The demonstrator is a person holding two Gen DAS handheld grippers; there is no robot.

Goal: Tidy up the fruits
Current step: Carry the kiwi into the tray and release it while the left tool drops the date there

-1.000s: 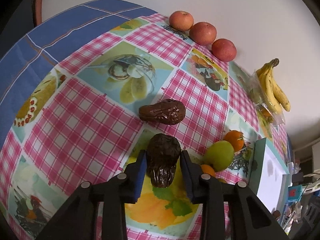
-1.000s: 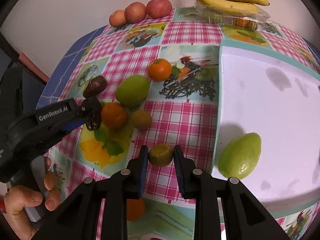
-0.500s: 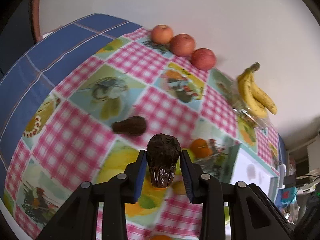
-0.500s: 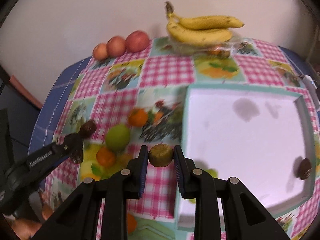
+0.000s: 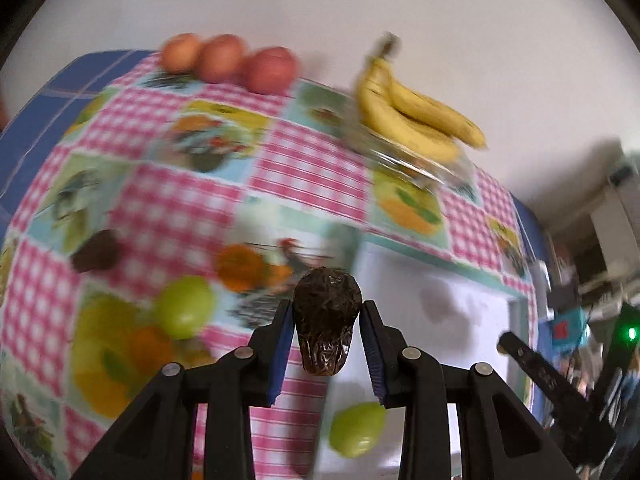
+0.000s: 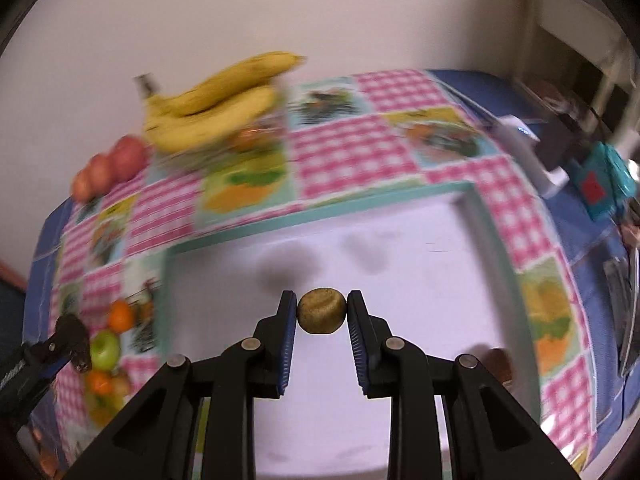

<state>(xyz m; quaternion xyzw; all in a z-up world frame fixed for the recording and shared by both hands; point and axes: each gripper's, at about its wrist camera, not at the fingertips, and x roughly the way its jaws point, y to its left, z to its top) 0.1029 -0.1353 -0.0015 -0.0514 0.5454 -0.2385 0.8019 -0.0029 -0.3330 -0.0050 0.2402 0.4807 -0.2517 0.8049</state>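
Note:
My left gripper [image 5: 325,334] is shut on a dark wrinkled fruit [image 5: 326,300], held in the air above the left rim of the white tray [image 5: 432,264]. A green fruit [image 5: 356,428] lies in the tray's near left corner. My right gripper [image 6: 322,306] is shut on a small round brownish kiwi [image 6: 322,314], held over the middle of the tray [image 6: 320,214]. A brown fruit [image 6: 498,362] lies in the tray at the right. In the right wrist view the left gripper [image 6: 74,346] shows at the far left.
On the checked cloth left of the tray lie another dark fruit [image 5: 96,256], a green fruit [image 5: 184,306] and oranges [image 5: 240,266]. Three apples [image 5: 222,56] and a banana bunch [image 5: 408,116] on a clear box sit by the wall. Clutter lies beyond the table's right edge.
Both grippers have risen and swung right from the loose fruit toward the tray, each still holding its fruit. The right one now hangs over the tray's inside.

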